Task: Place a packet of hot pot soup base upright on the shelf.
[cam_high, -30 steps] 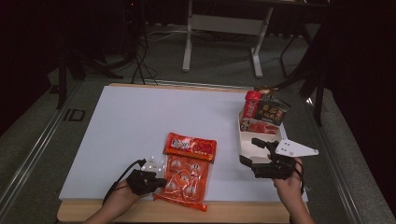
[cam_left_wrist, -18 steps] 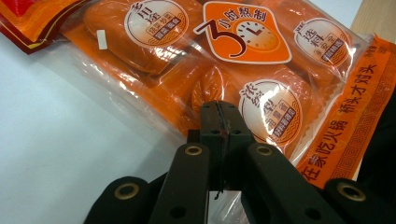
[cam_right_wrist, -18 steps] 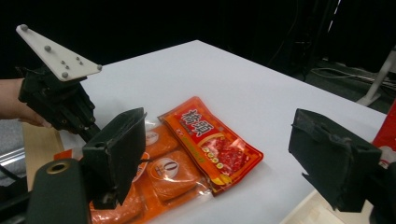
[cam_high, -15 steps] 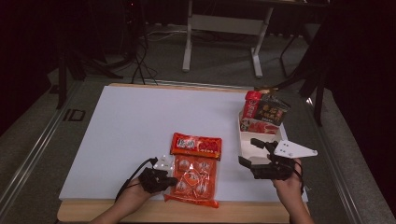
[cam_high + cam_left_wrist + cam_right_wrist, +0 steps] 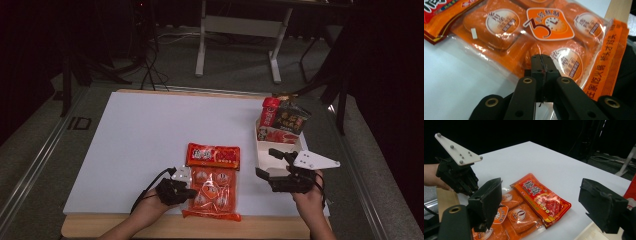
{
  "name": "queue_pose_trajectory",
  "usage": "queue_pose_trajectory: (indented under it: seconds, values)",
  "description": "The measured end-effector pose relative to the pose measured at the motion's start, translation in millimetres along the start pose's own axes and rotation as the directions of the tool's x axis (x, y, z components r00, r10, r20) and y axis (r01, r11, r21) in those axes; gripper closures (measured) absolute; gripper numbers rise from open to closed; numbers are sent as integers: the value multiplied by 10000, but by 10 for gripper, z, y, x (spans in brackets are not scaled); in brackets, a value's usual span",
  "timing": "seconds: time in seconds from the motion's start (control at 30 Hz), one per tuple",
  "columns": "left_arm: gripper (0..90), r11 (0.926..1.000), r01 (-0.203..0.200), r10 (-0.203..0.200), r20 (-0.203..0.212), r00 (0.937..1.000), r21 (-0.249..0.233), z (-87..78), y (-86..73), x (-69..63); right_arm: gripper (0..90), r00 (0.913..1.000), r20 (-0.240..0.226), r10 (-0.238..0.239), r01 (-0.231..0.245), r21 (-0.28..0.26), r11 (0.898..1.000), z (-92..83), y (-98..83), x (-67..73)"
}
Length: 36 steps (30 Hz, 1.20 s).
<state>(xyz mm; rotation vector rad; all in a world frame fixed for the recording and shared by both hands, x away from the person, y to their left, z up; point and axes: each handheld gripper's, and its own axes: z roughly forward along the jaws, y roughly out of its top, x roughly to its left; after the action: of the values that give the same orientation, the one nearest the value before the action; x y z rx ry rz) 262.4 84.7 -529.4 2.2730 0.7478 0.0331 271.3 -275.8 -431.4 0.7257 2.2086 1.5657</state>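
An orange packet [image 5: 214, 192] of several round pieces lies near the table's front edge, its top tucked under a red packet [image 5: 213, 156]. My left gripper [image 5: 191, 192] is shut, and its tips lie on the clear left edge of the orange packet [image 5: 549, 27]. In the left gripper view the jaws [image 5: 541, 66] stand pressed together, and I cannot tell if any film is pinched between them. My right gripper [image 5: 270, 163] is held open to the right of the packets, beside a white tray [image 5: 260, 150]. The right gripper view looks between its spread jaws at the red packet [image 5: 541, 197].
The white tray at the right holds a red canister [image 5: 270, 111], a dark packet [image 5: 291, 118] and a red-and-white packet [image 5: 277, 135]. The white tabletop [image 5: 145, 130] stretches to the left and back. A wooden edge [image 5: 200, 227] runs along the front.
My left gripper has moved to the right, and the orange packet has slid and turned to the right with it; the red packet shifted slightly too. The right gripper has stayed put.
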Motion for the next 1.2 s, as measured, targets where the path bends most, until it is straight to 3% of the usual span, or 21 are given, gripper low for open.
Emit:
queue_pose_trajectory:
  seconds: [0.07,0.13,0.33,0.5,0.6,0.7,0.83,0.97,1.07,1.2]
  values:
    - [884,10000,13,-13,50,10000,-80,-12,5,25,186,10000,-5,7,-7,-21,10000,-6,3,4]
    - [741,9994,239,-235,143,9996,-270,-50,14,68,182,10000,31,-35,35,-34,10000,-11,2,5]
    - [593,9950,480,-454,307,9985,-873,-199,69,185,143,10000,-94,-31,30,-99,9999,-33,-1,13]
    - [468,9861,839,-818,206,9964,-1436,-290,116,309,137,9988,148,-465,467,-100,9989,-32,-15,56]
    - [425,9769,1110,-1091,204,9938,-1827,-332,146,392,126,9994,134,-313,315,-199,9993,-34,-21,68]
    - [359,9726,1180,-1202,13,9928,-2005,-360,189,474,108,9994,192,-278,283,-256,9993,-41,-18,81]
    - [314,9670,1289,-1356,-155,9906,-2197,-366,239,604,108,9996,252,-114,117,-147,9998,-45,-12,104]
    - [311,9614,1452,-1522,-123,9883,-2335,-335,271,734,102,9990,325,-321,329,-227,9992,-52,1,138]
    - [312,9609,1472,-1529,-64,9882,-2345,-286,292,815,101,9985,392,-377,386,-212,9990,-42,-1,160]
    - [313,9649,1406,-1515,-327,9879,-2216,-204,312,890,101,9973,404,-613,614,-22,9981,-15,-16,190]
